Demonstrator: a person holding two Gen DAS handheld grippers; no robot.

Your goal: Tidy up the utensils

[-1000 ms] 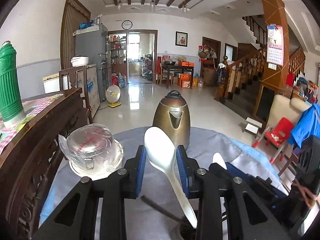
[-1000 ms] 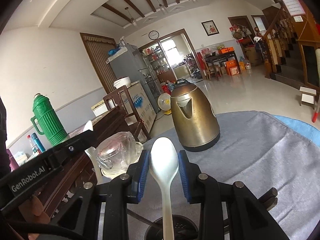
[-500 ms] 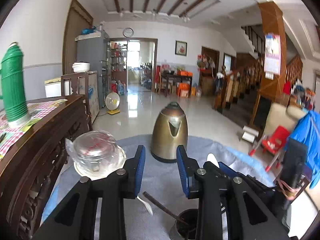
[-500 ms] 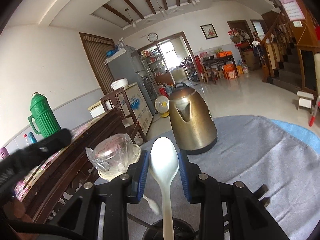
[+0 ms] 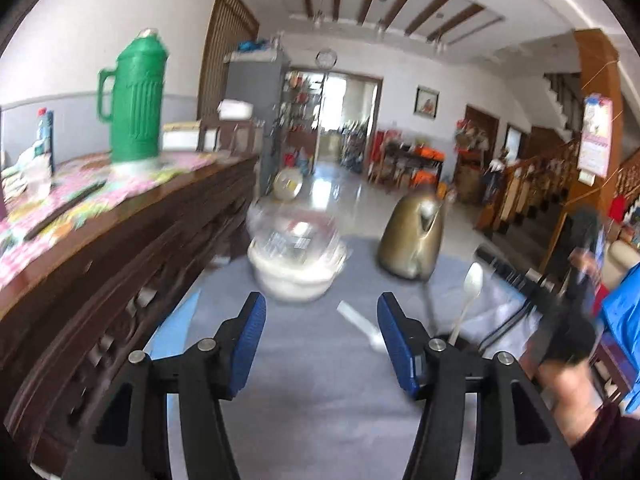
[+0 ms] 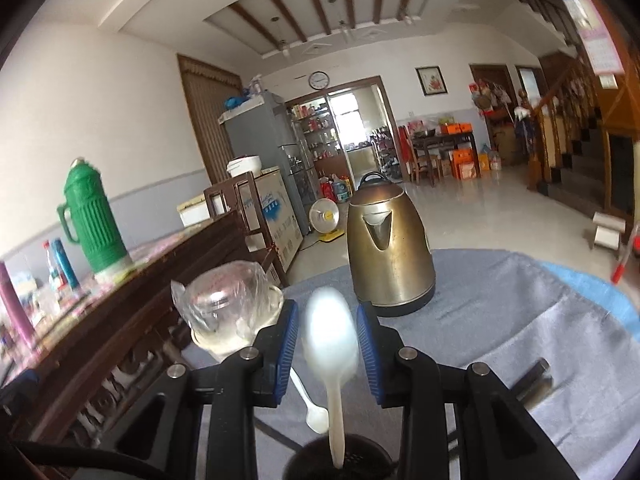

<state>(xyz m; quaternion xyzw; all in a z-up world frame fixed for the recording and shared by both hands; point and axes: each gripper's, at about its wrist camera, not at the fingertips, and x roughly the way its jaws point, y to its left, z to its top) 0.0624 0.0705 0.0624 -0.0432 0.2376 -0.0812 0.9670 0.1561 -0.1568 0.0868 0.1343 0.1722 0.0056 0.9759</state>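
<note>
The left claw (image 5: 320, 344), empty with jaws opening, faces a white spoon (image 5: 362, 324) lying diagonally at centre frame; the right claw (image 6: 326, 344) clamps another spoon (image 6: 330, 344).

Motion blur smears the whole left wrist view: the bowl (image 5: 294, 264) and kettle (image 5: 414, 240) lose their edges. In the right wrist view the spoon (image 6: 330, 340) is soft, its handle end hidden inside the holder (image 6: 360, 458), itself cut by the bottom edge.
</note>
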